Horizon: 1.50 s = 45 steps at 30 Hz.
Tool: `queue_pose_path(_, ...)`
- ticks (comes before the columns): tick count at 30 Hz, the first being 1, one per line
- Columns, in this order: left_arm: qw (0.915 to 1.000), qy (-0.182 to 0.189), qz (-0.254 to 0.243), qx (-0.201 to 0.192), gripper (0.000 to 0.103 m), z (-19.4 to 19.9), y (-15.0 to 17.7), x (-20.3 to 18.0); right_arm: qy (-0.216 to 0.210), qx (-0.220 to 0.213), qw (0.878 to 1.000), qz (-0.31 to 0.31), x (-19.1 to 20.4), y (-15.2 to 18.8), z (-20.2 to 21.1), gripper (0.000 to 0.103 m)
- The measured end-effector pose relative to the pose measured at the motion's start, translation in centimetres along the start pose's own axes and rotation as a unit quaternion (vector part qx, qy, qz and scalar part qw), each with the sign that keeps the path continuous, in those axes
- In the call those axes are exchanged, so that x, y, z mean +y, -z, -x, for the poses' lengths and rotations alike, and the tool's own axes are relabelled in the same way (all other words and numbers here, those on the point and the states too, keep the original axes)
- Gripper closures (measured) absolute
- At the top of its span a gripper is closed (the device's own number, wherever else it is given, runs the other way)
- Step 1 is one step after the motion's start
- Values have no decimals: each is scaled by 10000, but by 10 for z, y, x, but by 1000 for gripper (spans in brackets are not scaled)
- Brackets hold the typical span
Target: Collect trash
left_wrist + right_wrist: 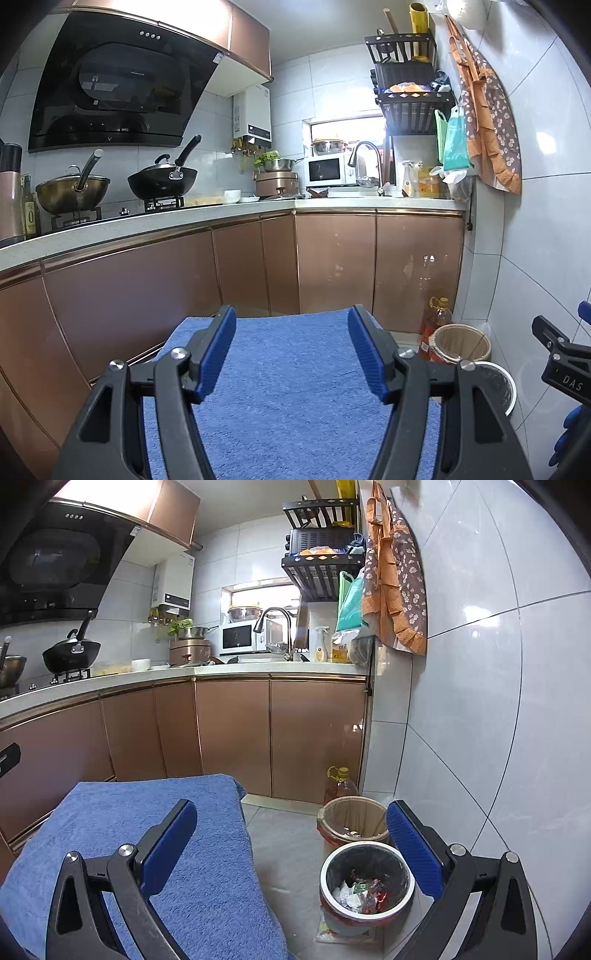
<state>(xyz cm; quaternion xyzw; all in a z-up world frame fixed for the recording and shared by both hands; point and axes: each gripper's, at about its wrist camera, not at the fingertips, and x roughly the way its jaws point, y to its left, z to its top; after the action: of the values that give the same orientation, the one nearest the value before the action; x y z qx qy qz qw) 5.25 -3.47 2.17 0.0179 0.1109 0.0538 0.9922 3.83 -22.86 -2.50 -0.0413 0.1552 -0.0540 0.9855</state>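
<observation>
While trash (364, 895) lay in the white-rimmed bin (327, 877) between its fingers, the right gripper (291, 821) gaped wide, empty.

Two hand-held grippers point forward and slightly downward, side by side. The left gripper (291, 317) has its two black arms spread wide, the blue ribbed pads (221, 350) facing each other with a broad gap and nothing between them. The right gripper (291, 816) is likewise spread wide, its blue pads (413, 845) well apart and gripping nothing. In the left wrist view, part of the right gripper's black frame shows at the far right edge, with a blue-gloved hand (569, 439) just below it.
</observation>
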Motion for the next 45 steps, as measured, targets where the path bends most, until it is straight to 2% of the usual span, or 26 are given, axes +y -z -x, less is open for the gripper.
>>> queue_pose_path(12,10000,-32,-14,-3,41,4,1,0,-9,3,10000,40,0,-1,2,0)
queue_pose_path(45,9995,237,6,210,41,-6,4,5,20,4,10000,38,-8,2,-1,0)
